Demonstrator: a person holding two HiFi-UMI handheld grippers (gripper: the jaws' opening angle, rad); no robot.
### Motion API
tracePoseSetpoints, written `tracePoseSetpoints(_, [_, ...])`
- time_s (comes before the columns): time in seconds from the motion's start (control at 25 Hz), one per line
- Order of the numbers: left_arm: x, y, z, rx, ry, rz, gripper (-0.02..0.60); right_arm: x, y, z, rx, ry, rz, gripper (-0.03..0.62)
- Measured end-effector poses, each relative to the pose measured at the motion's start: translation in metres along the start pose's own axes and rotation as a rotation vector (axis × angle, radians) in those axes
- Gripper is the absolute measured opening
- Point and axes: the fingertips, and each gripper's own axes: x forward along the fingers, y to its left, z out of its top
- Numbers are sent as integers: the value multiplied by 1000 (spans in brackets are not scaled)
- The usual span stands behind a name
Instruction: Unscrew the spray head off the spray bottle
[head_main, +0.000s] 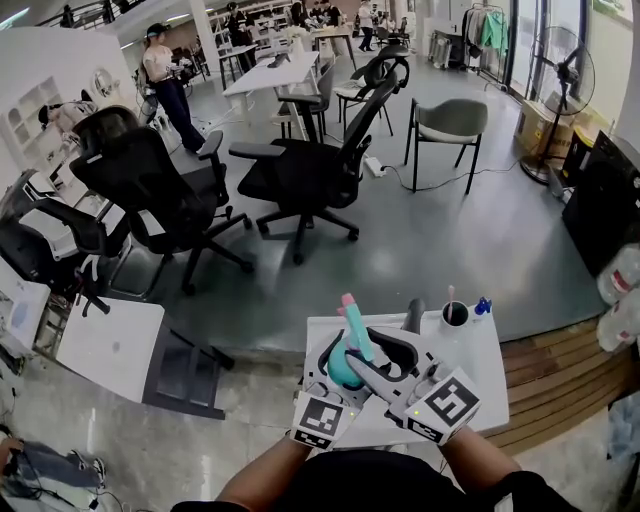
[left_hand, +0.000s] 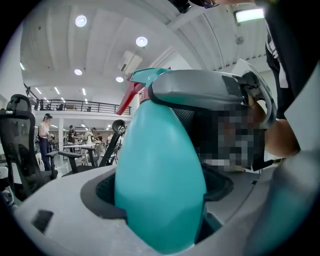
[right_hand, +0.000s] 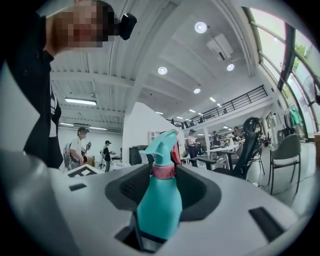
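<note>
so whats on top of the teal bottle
A teal spray head with a pink collar sits on the bottle. Its red trigger shows partly behind it. The collar covers the bottle's neck and thread, so they cannot be seen.

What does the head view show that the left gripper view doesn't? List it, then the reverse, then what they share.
Head view only: the white table and a cup standing on it. Left gripper view only: ceiling lights, and the left gripper with its jaws clamped on the spray bottle. Both: the teal bottle, its spray head and office chairs.
</note>
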Motion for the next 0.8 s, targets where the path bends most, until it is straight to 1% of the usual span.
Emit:
tracePoseSetpoints(0.08, [1,1,2,-2,-6,-2,437,2,1,4,-6,-7,-10,162])
tracePoseSetpoints(0.2, [1,1,5,5,-15,-8,437,1,2,7,5,-16,-1,152])
tracePoseSetpoints(0.48, [-6,-5,9,19,-33,-56,437,-5,0,9,69,-40,61,137])
tracePoseSetpoints(0.6, [-12,-13,13,27,-45,-110,437,-10,3,12,88,-43,101,137])
tracePoseSetpoints(0.72, [-15,-21,17,37,-67,-184,436,-15,8,15,65,-49,148,135])
tracePoseSetpoints(0.8, [-18,-27,25,5,-96,-248,437,-17,12,19,40,-58,190,135])
